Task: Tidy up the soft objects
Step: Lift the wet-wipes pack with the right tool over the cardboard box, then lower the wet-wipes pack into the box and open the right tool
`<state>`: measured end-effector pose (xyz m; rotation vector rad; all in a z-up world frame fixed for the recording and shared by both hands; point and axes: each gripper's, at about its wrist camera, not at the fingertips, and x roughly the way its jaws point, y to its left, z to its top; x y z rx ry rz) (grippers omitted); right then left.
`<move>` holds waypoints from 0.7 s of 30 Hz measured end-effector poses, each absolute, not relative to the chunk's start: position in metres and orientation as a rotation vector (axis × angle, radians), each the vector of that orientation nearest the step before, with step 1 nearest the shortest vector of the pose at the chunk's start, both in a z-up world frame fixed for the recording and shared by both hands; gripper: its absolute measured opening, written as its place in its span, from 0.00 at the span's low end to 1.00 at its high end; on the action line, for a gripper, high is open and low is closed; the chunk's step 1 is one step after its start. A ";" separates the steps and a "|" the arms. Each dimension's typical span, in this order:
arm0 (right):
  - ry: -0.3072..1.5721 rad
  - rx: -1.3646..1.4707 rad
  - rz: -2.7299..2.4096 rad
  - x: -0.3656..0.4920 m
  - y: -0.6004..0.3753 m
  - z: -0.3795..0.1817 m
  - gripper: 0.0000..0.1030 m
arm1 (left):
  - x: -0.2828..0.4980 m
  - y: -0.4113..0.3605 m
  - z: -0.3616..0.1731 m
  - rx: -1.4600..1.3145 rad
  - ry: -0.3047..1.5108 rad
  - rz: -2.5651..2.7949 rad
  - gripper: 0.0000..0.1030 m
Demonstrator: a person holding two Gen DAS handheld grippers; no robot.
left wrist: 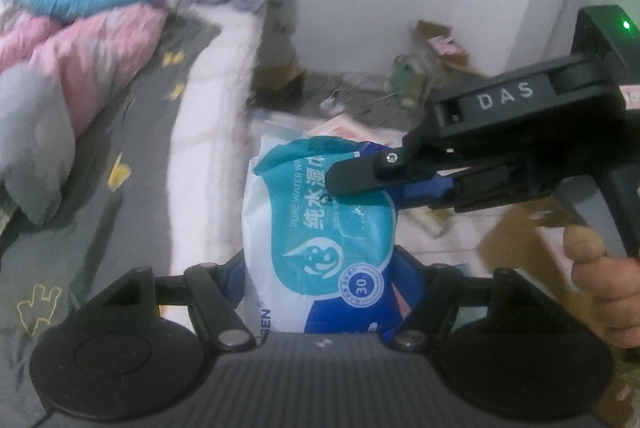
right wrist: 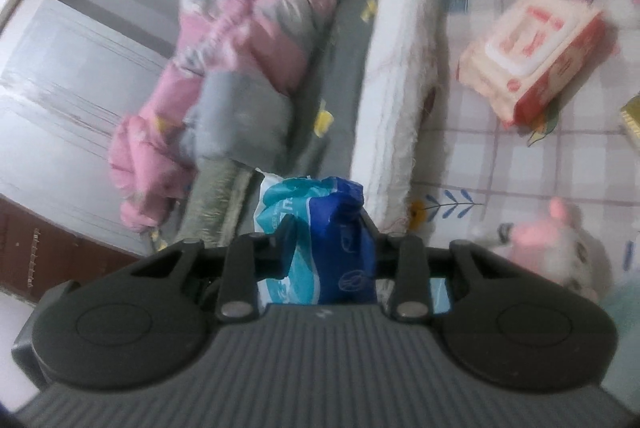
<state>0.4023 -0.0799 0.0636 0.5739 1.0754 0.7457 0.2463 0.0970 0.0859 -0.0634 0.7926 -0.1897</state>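
A blue, teal and white pack of wet wipes (left wrist: 320, 240) is held in the air by both grippers. My left gripper (left wrist: 320, 280) is shut on its lower end. My right gripper (left wrist: 360, 183) comes in from the right and is shut on its upper end. In the right wrist view the same pack (right wrist: 320, 240) sits squeezed between the right gripper's (right wrist: 328, 248) fingers. A pink-and-white wipes pack (right wrist: 532, 55) lies on the checked cloth (right wrist: 500, 167). A pink and white plush toy (right wrist: 560, 244) lies at the lower right.
A bed with a grey sheet (left wrist: 100, 163) and a pink, blue and grey quilt (left wrist: 80, 39) is at the left; the quilt also shows in the right wrist view (right wrist: 248, 67). A white fluffy edge (right wrist: 400, 67) divides bed from cloth. Cardboard and clutter (left wrist: 436, 55) lie by the wall.
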 end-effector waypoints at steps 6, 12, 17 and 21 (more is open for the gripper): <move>0.955 0.605 0.675 0.337 -0.181 0.102 0.29 | 0.210 0.018 0.117 -0.030 0.737 -0.341 0.69; 0.887 0.668 0.532 0.275 -0.297 0.100 0.28 | 0.192 -0.074 0.113 0.006 0.749 -0.531 0.69; 0.895 0.716 0.413 0.232 -0.378 0.071 0.28 | 0.187 -0.156 0.087 0.040 0.825 -0.667 0.69; 0.928 0.751 0.357 0.213 -0.429 0.037 0.29 | 0.194 -0.197 0.059 0.051 0.925 -0.753 0.69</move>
